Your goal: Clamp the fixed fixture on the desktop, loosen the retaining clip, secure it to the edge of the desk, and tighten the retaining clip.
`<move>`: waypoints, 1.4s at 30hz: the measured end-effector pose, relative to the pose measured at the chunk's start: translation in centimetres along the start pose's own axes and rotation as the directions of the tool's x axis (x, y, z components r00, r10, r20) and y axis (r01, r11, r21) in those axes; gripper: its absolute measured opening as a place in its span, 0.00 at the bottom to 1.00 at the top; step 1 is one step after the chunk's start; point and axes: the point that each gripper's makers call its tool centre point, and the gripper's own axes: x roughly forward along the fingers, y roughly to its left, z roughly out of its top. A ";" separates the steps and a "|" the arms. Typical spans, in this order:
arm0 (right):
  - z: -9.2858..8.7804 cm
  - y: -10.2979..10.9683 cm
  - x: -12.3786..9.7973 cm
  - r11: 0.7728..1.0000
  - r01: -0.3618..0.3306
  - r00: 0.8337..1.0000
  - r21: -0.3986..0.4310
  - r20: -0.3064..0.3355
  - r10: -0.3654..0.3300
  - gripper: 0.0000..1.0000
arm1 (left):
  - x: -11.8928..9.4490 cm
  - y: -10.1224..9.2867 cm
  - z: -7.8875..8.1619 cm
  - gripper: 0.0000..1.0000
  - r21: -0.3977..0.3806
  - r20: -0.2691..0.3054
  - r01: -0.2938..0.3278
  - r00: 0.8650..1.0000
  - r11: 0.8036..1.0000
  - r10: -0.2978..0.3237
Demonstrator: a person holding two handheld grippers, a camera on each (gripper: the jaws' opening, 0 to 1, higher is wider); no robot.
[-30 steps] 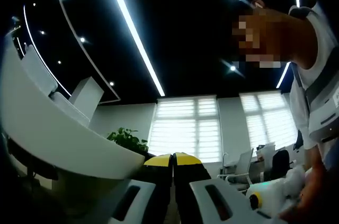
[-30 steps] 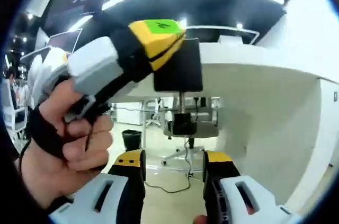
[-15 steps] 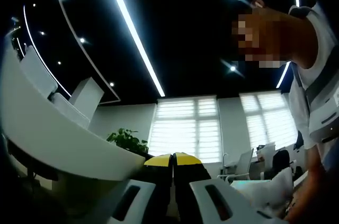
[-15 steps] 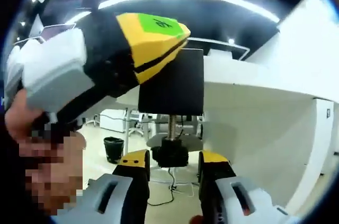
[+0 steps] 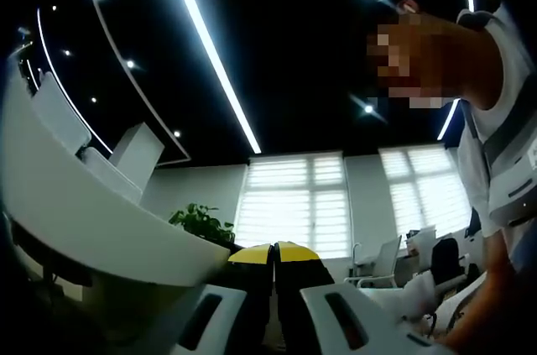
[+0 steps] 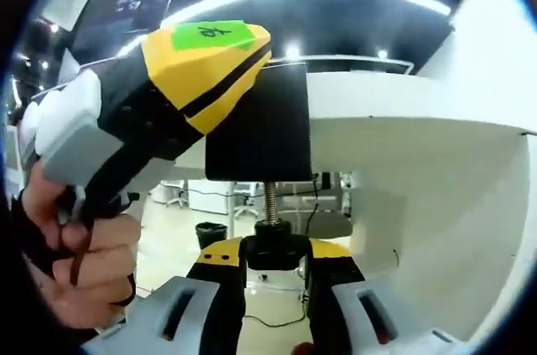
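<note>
The black fixture shows in the right gripper view as a flat square plate [image 6: 260, 124] in front of the white desk edge [image 6: 394, 145]. A threaded screw [image 6: 270, 202] runs down from it to a black knob [image 6: 273, 251]. My right gripper [image 6: 275, 256] is shut on that knob, one yellow-tipped jaw on each side. My left gripper [image 6: 205, 65], with a green label on its yellow tip, comes in from the left, held by a hand [image 6: 80, 275]; it grips the plate's upper left edge. In the left gripper view its jaws [image 5: 273, 253] are pressed together, pointing up at the ceiling.
The white desk's curved underside [image 5: 92, 221] sweeps across the left of the left gripper view. A person [image 5: 495, 137] stands close at the right. Below the desk lie floor, cables [image 6: 268, 320] and a bin [image 6: 206, 233]; office chairs [image 5: 382, 258] stand further off.
My right gripper has come up to the fixture and its jaws have narrowed from wide apart onto the screw knob. The left gripper has stayed where it was.
</note>
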 end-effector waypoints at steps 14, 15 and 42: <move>-0.5 1.2 3.1 0.865 -0.494 0.869 0.088 0.014 0.495 0.27 | 0.0 0.0 0.0 0.02 -0.002 0.001 0.004 1.000 1.000 -0.004; -0.5 1.2 3.2 0.856 -0.509 0.860 0.091 0.014 0.510 0.27 | 0.0 0.0 0.0 0.02 -0.001 0.001 0.005 1.000 1.000 -0.005; -0.9 -2.7 -3.9 0.983 -0.171 0.985 0.075 -0.004 0.171 0.33 | 0.0 0.0 0.0 0.02 0.000 -0.001 -0.001 1.000 1.000 0.001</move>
